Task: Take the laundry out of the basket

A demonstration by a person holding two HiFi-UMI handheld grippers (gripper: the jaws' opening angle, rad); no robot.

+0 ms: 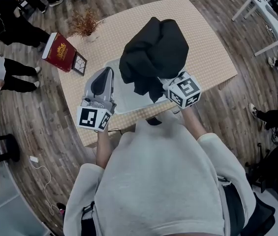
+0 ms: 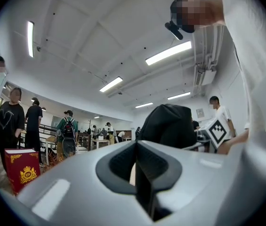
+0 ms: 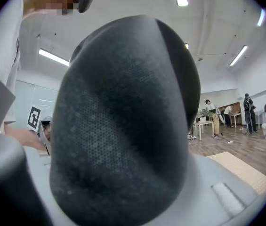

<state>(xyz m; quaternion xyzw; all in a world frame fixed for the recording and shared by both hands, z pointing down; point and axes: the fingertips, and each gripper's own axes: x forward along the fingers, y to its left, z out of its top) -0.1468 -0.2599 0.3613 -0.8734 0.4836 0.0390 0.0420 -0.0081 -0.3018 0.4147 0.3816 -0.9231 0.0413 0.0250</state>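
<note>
In your right tongs (image 1: 166, 86), a pinched black garment (image 1: 153, 48) hangs over the basket (image 1: 124, 101), not yet set down; left tongs (image 1: 103, 77) pressed together, empty.

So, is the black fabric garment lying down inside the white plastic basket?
No, the garment hangs bunched from the right gripper, over the basket.

Wood floor (image 1: 30, 117), ceiling strip lights (image 2: 169, 53)

basket (image 1: 120, 96) half under black garment (image 1: 153, 50)
</note>
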